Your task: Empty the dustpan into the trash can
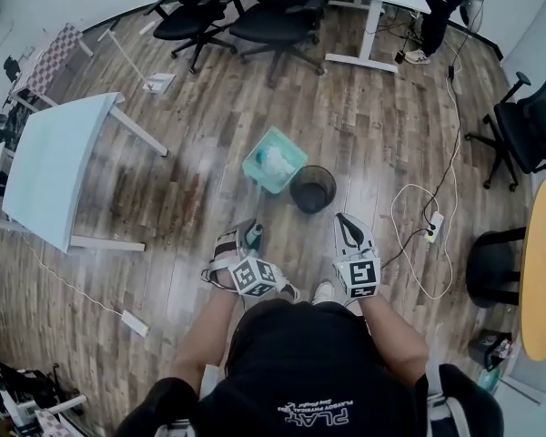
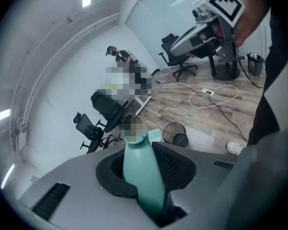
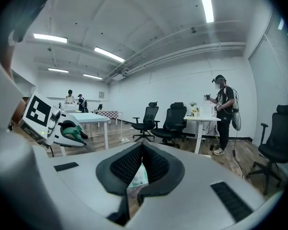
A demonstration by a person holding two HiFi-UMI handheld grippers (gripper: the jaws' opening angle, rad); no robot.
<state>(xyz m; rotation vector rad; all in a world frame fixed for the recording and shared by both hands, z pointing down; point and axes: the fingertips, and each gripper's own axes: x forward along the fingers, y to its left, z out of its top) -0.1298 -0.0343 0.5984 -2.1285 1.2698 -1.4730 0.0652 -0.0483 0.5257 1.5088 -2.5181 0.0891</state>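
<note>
In the head view the teal dustpan (image 1: 275, 159) hangs over the wooden floor with white litter in it, right beside the round black trash can (image 1: 312, 188). Its teal handle (image 2: 143, 174) runs up between the jaws of my left gripper (image 2: 143, 186), which is shut on it; the pan (image 2: 154, 135) and can (image 2: 175, 134) lie beyond. The left gripper (image 1: 246, 237) is just in front of my body. My right gripper (image 1: 348, 223) is level beside it, a little short of the can. Its jaws meet at the tips with nothing held (image 3: 142, 150).
A white cable and power strip (image 1: 434, 225) lie on the floor right of the can. A white table (image 1: 64, 167) stands at left, black office chairs (image 1: 255, 12) at the back, another chair (image 1: 532, 126) and a yellow round table (image 1: 543, 253) at right. A person (image 1: 441, 7) stands far back.
</note>
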